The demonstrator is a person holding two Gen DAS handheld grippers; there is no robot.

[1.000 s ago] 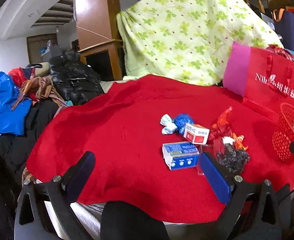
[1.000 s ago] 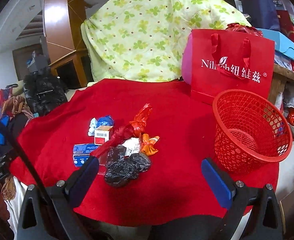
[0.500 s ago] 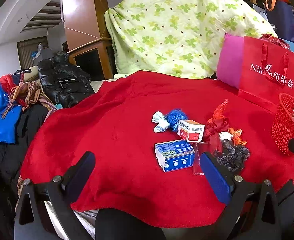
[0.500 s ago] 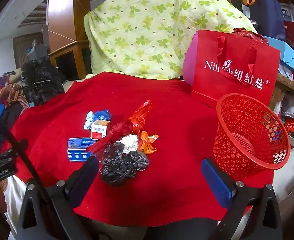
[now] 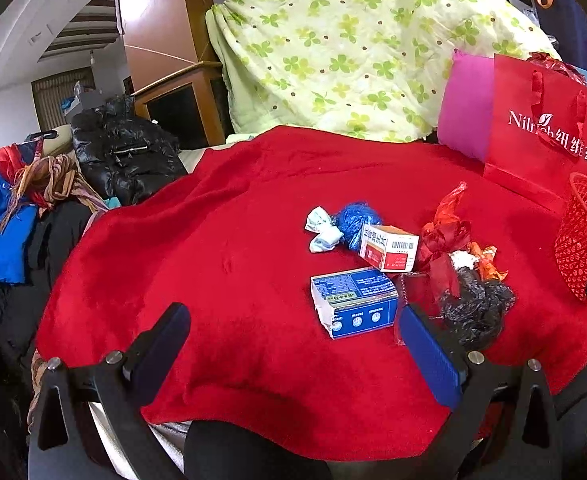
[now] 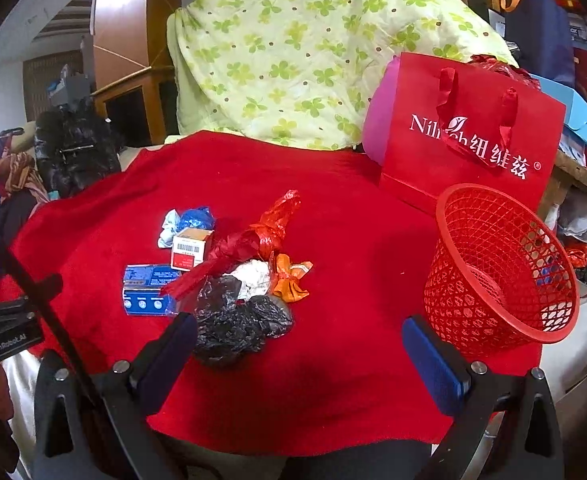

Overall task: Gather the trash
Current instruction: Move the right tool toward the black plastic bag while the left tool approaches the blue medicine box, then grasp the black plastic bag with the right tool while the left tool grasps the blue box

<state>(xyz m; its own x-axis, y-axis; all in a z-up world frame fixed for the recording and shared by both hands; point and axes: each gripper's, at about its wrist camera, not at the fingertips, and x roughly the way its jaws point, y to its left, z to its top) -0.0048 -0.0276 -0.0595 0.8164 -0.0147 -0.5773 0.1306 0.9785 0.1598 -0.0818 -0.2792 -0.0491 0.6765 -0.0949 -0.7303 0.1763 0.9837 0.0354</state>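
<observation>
Trash lies in a cluster on a red cloth (image 5: 221, 280): a blue-and-white box (image 5: 353, 300), a red-and-white box (image 5: 389, 248), a blue wad (image 5: 355, 220), a white scrap (image 5: 321, 228), a red plastic bag (image 5: 443, 236), an orange wrapper (image 5: 487, 264) and a crumpled black bag (image 5: 473, 312). The same pile shows in the right wrist view, black bag (image 6: 237, 320) nearest. A red mesh basket (image 6: 501, 268) lies tilted at the right. My left gripper (image 5: 293, 340) is open, just short of the blue-and-white box. My right gripper (image 6: 297, 348) is open, its left finger (image 6: 169, 356) beside the black bag.
A red paper gift bag (image 6: 473, 148) stands behind the basket, with a green clover quilt (image 6: 313, 48) draped behind it. Clothes and a black jacket (image 5: 125, 156) are heaped at the left. The cloth's front edge (image 6: 293, 440) runs just ahead of my right gripper.
Both grippers have moved a little closer to the trash pile, so the boxes and bags look larger. Nothing on the cloth has shifted, and both grippers stay open.
</observation>
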